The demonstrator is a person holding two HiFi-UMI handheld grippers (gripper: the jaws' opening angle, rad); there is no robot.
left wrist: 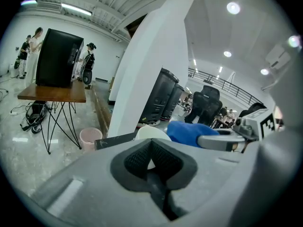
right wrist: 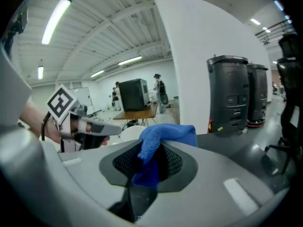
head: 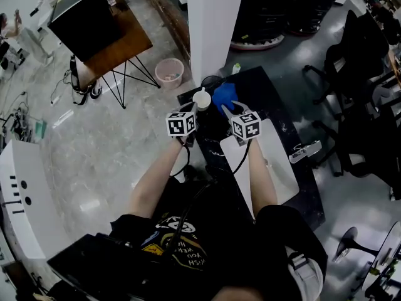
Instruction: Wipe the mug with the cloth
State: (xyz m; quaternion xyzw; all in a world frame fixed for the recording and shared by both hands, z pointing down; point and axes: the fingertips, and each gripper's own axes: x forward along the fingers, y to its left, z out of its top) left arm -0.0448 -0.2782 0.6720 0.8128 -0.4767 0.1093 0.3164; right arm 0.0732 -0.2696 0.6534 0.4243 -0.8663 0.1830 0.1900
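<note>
A white mug (head: 202,99) hangs above the far end of the black table (head: 269,93). My left gripper (head: 195,109) is shut on it, and a bit of white shows between its pads (left wrist: 138,162). The mug's rim (left wrist: 152,132) rises just past those jaws. My right gripper (head: 228,110) is shut on a blue cloth (head: 223,96), which bunches out of its jaws (right wrist: 163,136). The cloth (left wrist: 189,131) lies right beside the mug, touching or nearly touching it. In the right gripper view the left gripper (right wrist: 90,126) is at the left.
A white board (head: 276,162) lies on the black table under my right forearm. A white pillar (head: 213,24) stands just beyond the table, with a pink bin (head: 169,72) to its left. Black office chairs (head: 357,61) crowd the right side. A wooden table (head: 119,42) carries a black box.
</note>
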